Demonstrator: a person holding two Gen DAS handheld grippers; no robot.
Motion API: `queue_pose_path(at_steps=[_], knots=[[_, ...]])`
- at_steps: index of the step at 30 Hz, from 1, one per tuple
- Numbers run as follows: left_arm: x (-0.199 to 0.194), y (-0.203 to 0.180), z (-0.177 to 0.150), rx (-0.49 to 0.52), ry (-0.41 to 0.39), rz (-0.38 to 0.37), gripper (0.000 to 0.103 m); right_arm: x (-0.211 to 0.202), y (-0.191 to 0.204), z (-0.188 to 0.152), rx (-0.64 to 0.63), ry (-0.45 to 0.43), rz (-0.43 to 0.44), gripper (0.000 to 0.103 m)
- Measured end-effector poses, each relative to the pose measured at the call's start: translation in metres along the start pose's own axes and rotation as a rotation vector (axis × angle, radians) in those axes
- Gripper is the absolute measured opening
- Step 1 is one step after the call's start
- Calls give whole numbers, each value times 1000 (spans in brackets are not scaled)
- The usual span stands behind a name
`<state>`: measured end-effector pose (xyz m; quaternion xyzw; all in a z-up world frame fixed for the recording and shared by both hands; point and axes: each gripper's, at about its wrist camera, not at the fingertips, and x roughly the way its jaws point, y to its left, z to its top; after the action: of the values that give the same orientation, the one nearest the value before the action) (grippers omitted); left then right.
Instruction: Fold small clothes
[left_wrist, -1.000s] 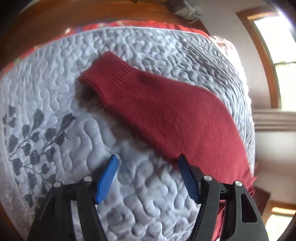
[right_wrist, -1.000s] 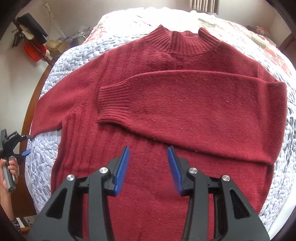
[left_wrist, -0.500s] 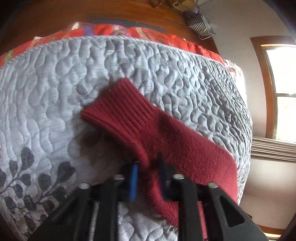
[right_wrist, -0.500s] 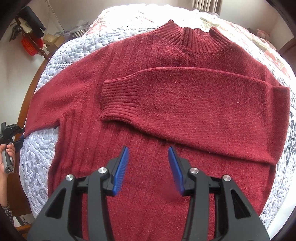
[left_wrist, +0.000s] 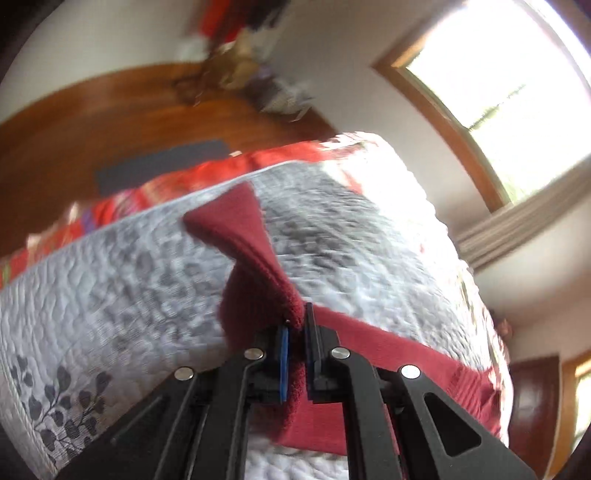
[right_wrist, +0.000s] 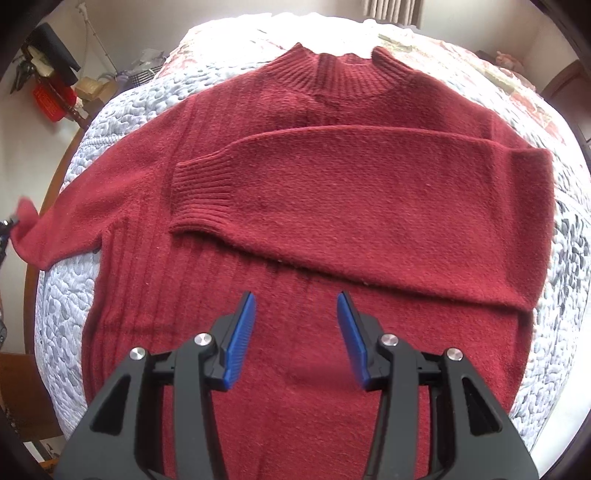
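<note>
Left gripper (left_wrist: 295, 345) is clamped on the sleeve (left_wrist: 255, 266) end, far left of the sweater (right_wrist: 295, 206) (flat on the bed (right_wrist: 66, 302)). Right gripper (right_wrist: 295, 339) hangs open over it.

Both the left gripper (left_wrist: 295, 332) and the right gripper (right_wrist: 296, 334) have black plastic frames, silver round screws at the joints and ribbed blue finger pads (right_wrist: 240, 343).
</note>
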<state>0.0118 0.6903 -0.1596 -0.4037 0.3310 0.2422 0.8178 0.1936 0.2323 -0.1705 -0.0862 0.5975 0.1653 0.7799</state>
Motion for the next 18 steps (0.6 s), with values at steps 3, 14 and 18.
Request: queue_pose_path(at_steps=[3, 14, 18], knots=[[0, -57, -10, 121, -7, -49, 6, -2, -17, -7, 25, 0, -7, 46], [23, -230, -109, 434, 99, -263, 6, -14, -88, -34, 120, -6, -34, 47], [44, -273, -154, 506, 179, -298, 6, -17, -112, -41, 146, -10, -40, 47]])
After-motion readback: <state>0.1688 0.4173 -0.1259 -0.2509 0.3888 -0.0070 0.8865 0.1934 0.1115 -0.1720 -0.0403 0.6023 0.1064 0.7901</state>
